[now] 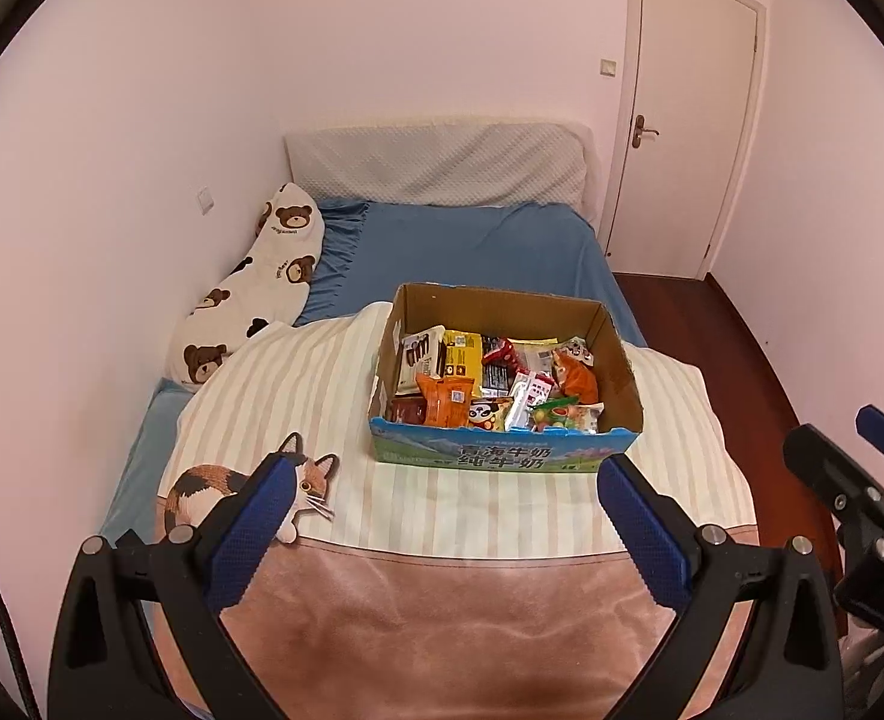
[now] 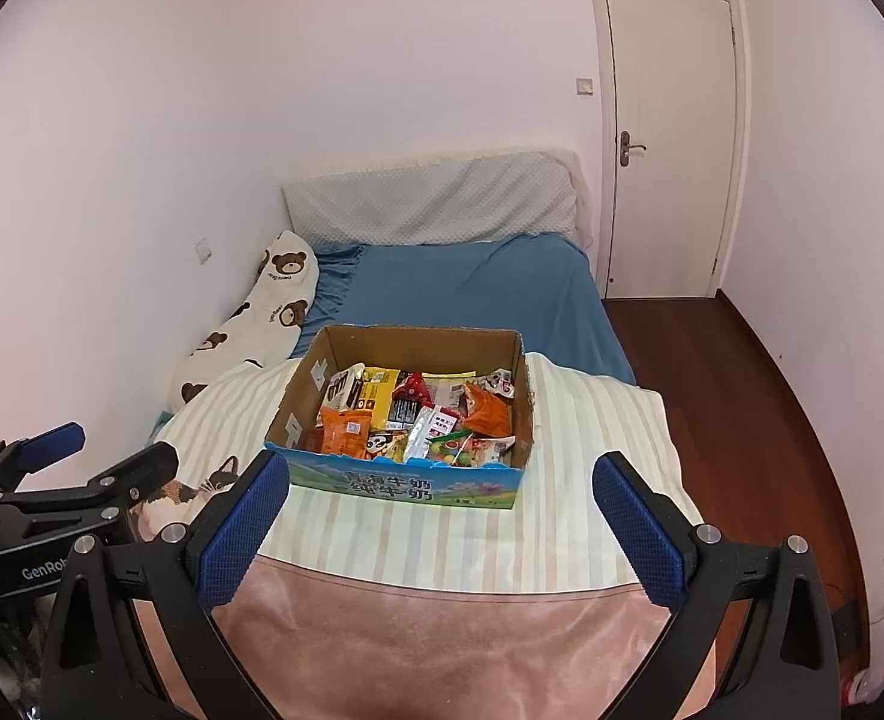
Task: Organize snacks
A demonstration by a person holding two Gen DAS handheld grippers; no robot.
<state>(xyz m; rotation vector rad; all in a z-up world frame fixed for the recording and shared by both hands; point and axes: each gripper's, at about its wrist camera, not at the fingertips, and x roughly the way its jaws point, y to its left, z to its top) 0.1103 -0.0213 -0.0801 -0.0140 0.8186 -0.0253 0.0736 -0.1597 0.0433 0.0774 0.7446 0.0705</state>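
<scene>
An open cardboard box (image 1: 502, 300) with a blue and green printed front sits on the striped blanket (image 1: 298, 396) on the bed. It is full of several snack packets (image 1: 490, 384), orange, yellow, white and red ones. The same box (image 2: 418, 339) and snack packets (image 2: 418, 414) show in the right wrist view. My left gripper (image 1: 442, 480) hangs open in front of the box, short of it, with nothing between its blue pads. My right gripper (image 2: 441, 477) is open too, just before the box's front wall, and holds nothing. The right gripper (image 1: 838, 450) also shows at the right edge of the left wrist view.
A bear-print pillow (image 1: 250, 294) lies along the left wall. A blue sheet (image 1: 472, 246) covers the far bed, with a padded headboard (image 1: 436, 162) behind. A pink blanket (image 1: 454, 618) lies nearest. A closed door (image 2: 664, 132) and wooden floor (image 2: 760, 420) are to the right.
</scene>
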